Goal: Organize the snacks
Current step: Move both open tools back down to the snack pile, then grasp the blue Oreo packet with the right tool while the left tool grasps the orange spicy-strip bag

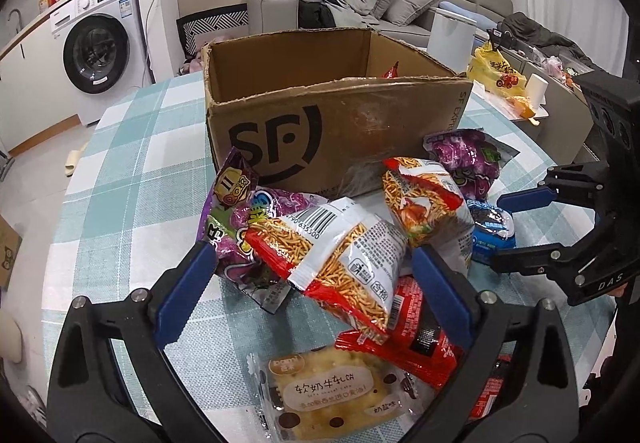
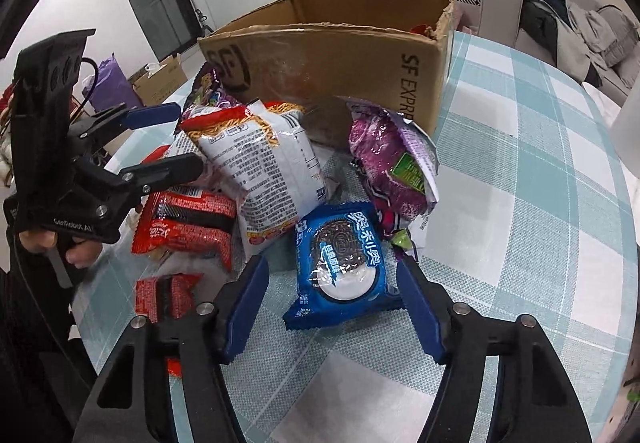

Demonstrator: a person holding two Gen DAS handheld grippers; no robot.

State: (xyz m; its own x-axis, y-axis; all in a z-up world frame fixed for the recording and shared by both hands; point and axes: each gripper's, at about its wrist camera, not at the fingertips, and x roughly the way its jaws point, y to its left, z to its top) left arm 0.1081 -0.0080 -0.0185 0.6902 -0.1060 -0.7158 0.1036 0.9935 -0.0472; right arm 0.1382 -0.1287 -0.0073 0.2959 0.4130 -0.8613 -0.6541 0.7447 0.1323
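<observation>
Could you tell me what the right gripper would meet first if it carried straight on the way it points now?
Probably the blue cookie packet, lying on the table between the right gripper's jaws.

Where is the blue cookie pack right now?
The blue cookie pack lies on the table between the right gripper's fingers, beside the purple bag.

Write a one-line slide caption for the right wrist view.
Right gripper straddles a blue cookie packet beside piled snacks before a cardboard box.
</observation>
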